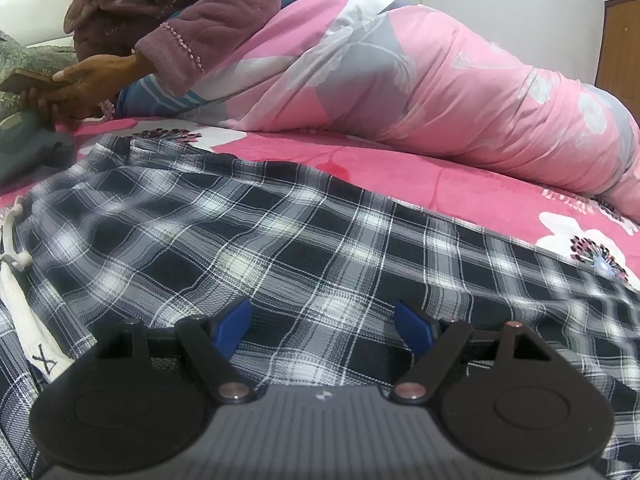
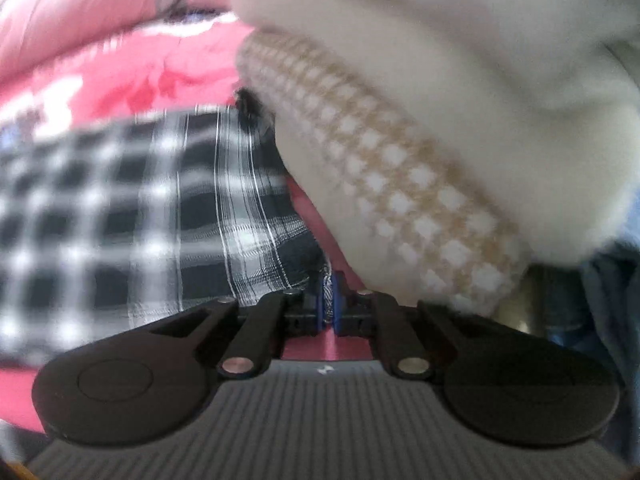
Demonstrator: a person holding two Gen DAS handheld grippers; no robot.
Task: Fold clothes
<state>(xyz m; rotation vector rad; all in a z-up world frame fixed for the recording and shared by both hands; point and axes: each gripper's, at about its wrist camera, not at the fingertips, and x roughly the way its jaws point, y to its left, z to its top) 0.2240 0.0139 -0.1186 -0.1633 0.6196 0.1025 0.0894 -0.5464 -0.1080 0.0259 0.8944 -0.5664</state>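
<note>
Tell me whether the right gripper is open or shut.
Shut: the right gripper has its blue pads pinching an edge of the plaid garment.

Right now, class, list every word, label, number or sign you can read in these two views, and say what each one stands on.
"X": a black stitched mark on the white ribbed drawstring end, lying on the black-and-white checked cloth garment.
Small pale emblem on the grey ribbed claw body: a symbol, no letters readable.
Right wrist view: blurred, no text readable.
</note>
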